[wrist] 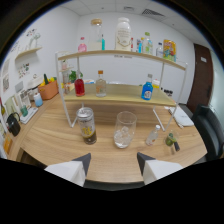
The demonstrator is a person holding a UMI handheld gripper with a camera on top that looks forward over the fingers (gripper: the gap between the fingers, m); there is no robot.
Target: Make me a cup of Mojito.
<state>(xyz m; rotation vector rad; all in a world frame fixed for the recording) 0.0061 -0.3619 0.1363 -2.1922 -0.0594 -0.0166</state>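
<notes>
The hand-held gripper [114,167] waits open and empty before the clear glass [124,129] on the tabletop [60,135]; this glass seems fragile, slippery, best grasped at mid-wall.

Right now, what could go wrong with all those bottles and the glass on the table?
The hand-held gripper is open and holds nothing. Just ahead stand a can and a clear glass, close together, so reaching for one might knock the other. The small bottle beside the glass leans and could tip easily. Bottles on the top shelf might fall if the rack is bumped.
</notes>
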